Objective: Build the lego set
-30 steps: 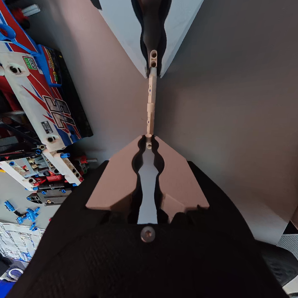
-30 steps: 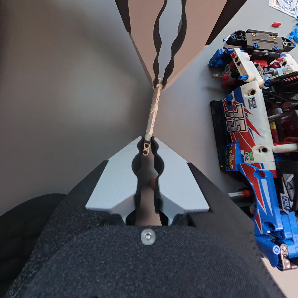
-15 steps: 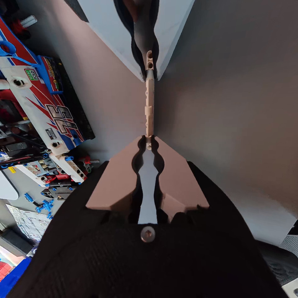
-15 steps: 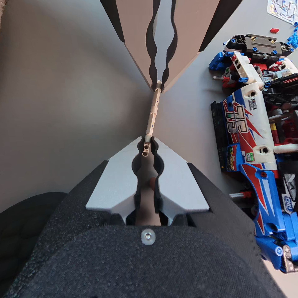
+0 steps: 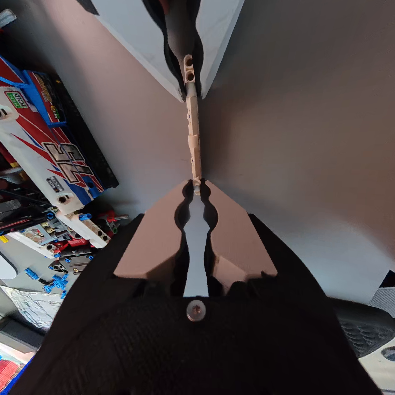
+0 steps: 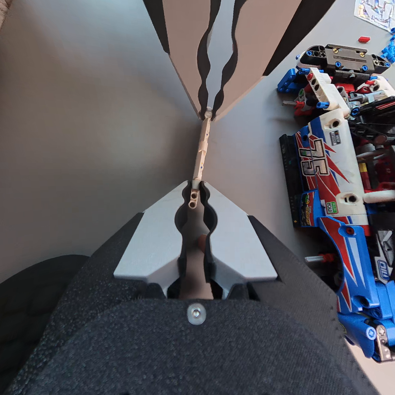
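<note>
A long thin white beam assembly [image 5: 194, 136] is held between both grippers above the grey table. My left gripper [image 5: 196, 185], with tan fingers, is shut on its near end. My right gripper [image 6: 195, 186], with grey fingers, is shut on the other end, where two pin holes show. Each gripper appears opposite the other: the right gripper [image 5: 190, 94] at the top of the left wrist view, the left gripper [image 6: 207, 114] at the top of the right wrist view. The beam [image 6: 202, 149] runs straight between them.
A partly built white, red and blue race car [image 6: 342, 171] lies on the table [image 6: 85, 128] to the right in the right wrist view, and to the left in the left wrist view [image 5: 53, 154]. Loose blue pins [image 5: 55, 284] and an instruction sheet [image 5: 36, 303] lie near it. Tip to tip, the grippers are about 7 centimeters apart.
Both grippers keep their hold on the beam. The held pair has drifted slightly; the car has shifted a little in both views.
</note>
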`<state>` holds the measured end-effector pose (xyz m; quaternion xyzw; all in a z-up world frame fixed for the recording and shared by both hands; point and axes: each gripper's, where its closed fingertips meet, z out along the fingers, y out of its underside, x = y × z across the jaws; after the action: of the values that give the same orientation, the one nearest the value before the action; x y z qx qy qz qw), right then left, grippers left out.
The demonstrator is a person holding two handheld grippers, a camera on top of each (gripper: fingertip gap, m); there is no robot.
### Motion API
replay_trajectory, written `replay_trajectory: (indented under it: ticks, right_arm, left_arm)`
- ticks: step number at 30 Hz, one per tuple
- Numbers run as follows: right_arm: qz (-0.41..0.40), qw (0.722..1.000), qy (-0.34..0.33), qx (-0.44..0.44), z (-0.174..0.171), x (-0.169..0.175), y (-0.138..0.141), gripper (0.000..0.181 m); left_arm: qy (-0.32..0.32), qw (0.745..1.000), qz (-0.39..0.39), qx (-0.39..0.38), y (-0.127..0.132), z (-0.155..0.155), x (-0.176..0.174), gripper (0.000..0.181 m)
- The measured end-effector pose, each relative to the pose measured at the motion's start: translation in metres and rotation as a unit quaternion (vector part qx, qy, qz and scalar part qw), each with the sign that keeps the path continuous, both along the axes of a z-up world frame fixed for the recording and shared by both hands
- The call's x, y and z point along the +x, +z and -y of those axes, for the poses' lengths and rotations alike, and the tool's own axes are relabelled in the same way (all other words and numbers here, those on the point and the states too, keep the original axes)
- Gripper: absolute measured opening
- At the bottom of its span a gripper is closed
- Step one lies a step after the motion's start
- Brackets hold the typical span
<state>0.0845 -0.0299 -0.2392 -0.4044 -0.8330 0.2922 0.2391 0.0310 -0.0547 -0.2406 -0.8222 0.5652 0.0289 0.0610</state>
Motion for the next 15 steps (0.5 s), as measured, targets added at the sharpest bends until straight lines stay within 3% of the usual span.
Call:
replay_trajectory:
  ticks: [3, 15]
  right_arm:
    - [0.001, 1.0, -0.001, -0.005, -0.0005, 0.0014, -0.0001, 0.006]
    - [-0.023, 0.999, -0.011, -0.021, -0.0022, 0.0005, 0.003, 0.006]
  left_arm:
    - [0.022, 0.999, 0.013, -0.03, 0.0, -0.0009, 0.0026, 0.004]
    - [0.005, 0.997, -0.03, -0.075, 0.0025, 0.0001, 0.0026, 0.006]
